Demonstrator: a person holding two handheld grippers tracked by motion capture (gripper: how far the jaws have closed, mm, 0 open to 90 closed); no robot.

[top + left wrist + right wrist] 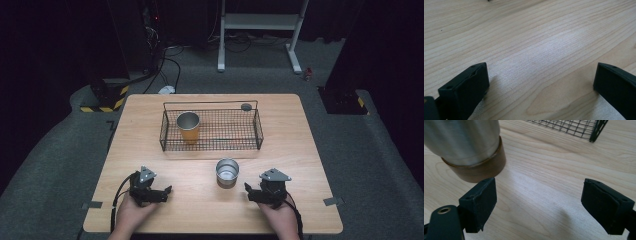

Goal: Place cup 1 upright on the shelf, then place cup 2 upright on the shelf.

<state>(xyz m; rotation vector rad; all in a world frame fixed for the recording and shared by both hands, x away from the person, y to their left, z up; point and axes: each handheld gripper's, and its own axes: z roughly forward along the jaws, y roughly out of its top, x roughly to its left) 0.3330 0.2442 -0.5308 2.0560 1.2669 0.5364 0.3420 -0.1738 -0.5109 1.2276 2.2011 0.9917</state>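
Resting on the desk (300,150) near its front edge, the left hand-held gripper (162,192) is lying with its jaws spread apart and nothing between them; in the left gripper view the left hand-held gripper (541,82) is facing bare wood grain.

The right hand-held gripper (248,190) is sitting at the front right of the desk, its jaws likewise standing apart and gripping nothing. In the right gripper view the right hand-held gripper (539,202) is pointing past the steel cup (466,145), whose brown base is showing just beyond the left jaw, close to it but apart.

The steel cup (227,172) is standing upright on the desk between the two grippers, nearer the right one, just in front of the wire basket (257,132).

A second steel cup (188,126) with an orange-brown lower body is standing upright inside the wire basket, in its left part. A small dark round object (246,106) is sitting at the basket's rear right rim.
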